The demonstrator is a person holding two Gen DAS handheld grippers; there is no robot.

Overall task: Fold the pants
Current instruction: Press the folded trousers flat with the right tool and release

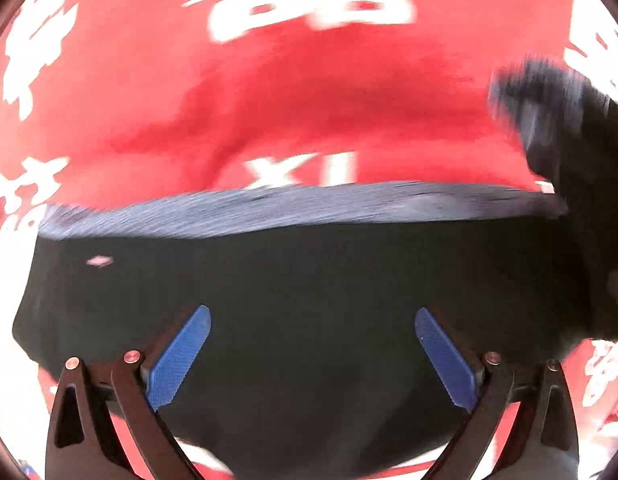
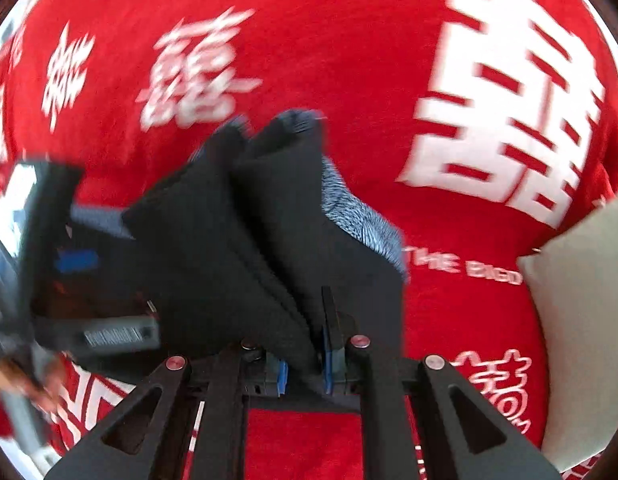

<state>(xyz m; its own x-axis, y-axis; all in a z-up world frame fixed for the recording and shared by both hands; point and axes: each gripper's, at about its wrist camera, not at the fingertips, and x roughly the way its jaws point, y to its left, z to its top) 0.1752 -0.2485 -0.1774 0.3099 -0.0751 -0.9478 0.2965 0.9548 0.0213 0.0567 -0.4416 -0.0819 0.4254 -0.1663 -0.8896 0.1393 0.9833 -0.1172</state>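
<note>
The black pants [image 1: 309, 300] with a grey ribbed waistband [image 1: 269, 208] lie on a red cloth with white characters [image 1: 269, 92]. My left gripper [image 1: 313, 344] is open just above the black fabric, its blue pads [image 1: 181, 356] wide apart and holding nothing. In the right wrist view my right gripper [image 2: 305, 364] is shut on a bunched fold of the pants [image 2: 269, 220], lifted off the red cloth [image 2: 349, 60]. The left gripper [image 2: 73, 264] shows blurred at the left of that view.
The red cloth covers the whole surface in both views. A pale grey cushion-like object [image 2: 581, 320] sits at the right edge of the right wrist view. Another dark bunch of pants fabric [image 1: 557, 128] rises at the right of the left wrist view.
</note>
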